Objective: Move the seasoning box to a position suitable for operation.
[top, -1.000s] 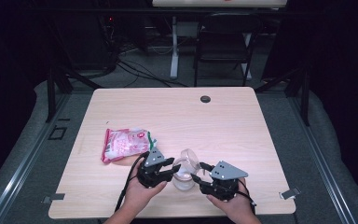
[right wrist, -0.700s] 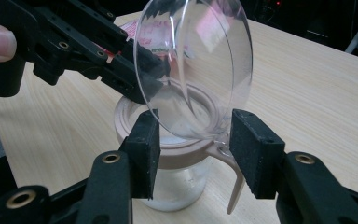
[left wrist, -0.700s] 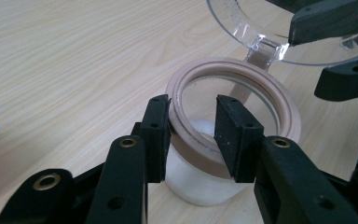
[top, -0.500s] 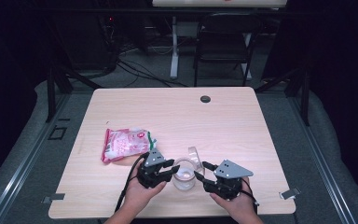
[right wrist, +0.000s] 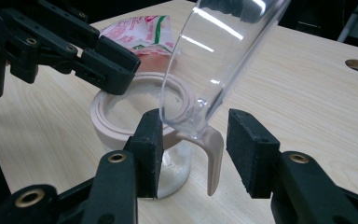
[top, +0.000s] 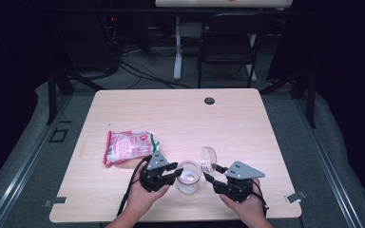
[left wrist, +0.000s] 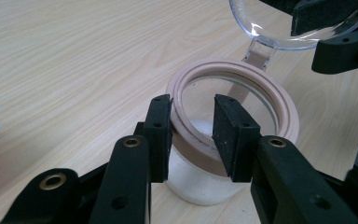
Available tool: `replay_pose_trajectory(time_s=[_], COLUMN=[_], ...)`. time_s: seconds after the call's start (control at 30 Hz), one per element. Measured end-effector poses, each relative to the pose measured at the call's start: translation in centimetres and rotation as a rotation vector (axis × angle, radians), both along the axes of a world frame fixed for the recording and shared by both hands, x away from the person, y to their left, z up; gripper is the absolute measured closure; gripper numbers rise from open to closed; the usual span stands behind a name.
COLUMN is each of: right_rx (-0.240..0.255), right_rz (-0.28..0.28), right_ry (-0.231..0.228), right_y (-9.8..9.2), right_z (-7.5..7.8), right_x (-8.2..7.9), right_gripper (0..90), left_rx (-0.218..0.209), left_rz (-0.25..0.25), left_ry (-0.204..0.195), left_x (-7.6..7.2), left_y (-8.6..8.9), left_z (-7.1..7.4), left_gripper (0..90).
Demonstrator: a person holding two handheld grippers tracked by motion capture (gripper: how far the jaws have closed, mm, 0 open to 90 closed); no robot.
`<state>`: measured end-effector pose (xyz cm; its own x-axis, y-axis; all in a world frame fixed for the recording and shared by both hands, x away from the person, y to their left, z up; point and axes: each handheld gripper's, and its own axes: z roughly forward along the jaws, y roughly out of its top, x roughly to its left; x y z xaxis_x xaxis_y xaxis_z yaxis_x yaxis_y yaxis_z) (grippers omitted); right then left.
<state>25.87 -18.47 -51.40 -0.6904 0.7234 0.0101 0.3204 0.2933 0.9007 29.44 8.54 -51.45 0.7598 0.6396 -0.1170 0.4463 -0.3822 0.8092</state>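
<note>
A clear glass jar with a beige seal ring stands near the table's front edge. Its clear lid is swung up on a beige hinge strap. My left gripper is shut on the jar's rim, one jaw outside and one inside, after closing a little. My right gripper is open around the lid's lower edge and the strap. Its jaws have just been closing, and the right pad still stands clear of the strap.
A pink and white snack bag lies left of the jar, behind my left hand. A round cable hole sits near the table's far edge. A chair stands beyond the table.
The lid has swung further to the right, away from the jar's mouth. My right gripper has shifted slightly right with it. The left gripper has kept its place on the rim.
</note>
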Motion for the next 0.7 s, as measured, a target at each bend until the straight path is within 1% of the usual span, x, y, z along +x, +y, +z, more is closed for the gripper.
replay_pose_trajectory(time_s=[0.23,0.33,0.5,0.6,0.7], right_rx=[-0.008,0.006,0.01,0.006,0.014], right_rz=[-0.012,-0.017,-0.016,-0.03,-0.042], right_ry=[0.005,0.017,0.027,0.03,0.034], right_y=[0.2,0.4,0.7,0.8,0.6], right_z=[-0.3,-0.4,-0.7,-0.8,-0.9], right_x=[0.2,0.4,0.6,1.0,1.4], right_gripper=[57.7,58.3,60.3,62.6,64.2], left_rx=[-0.001,-0.011,-0.02,-0.025,-0.028], left_rz=[0.003,0.004,0.012,0.027,0.044], left_ry=[0.001,0.003,-0.013,-0.026,-0.031], left_x=[0.0,0.0,-0.1,-0.1,-0.1], left_y=[0.0,0.0,0.2,0.5,1.1], left_z=[0.0,0.0,0.3,0.5,0.6], left_gripper=[67.9,66.4,62.1,60.3,59.5])
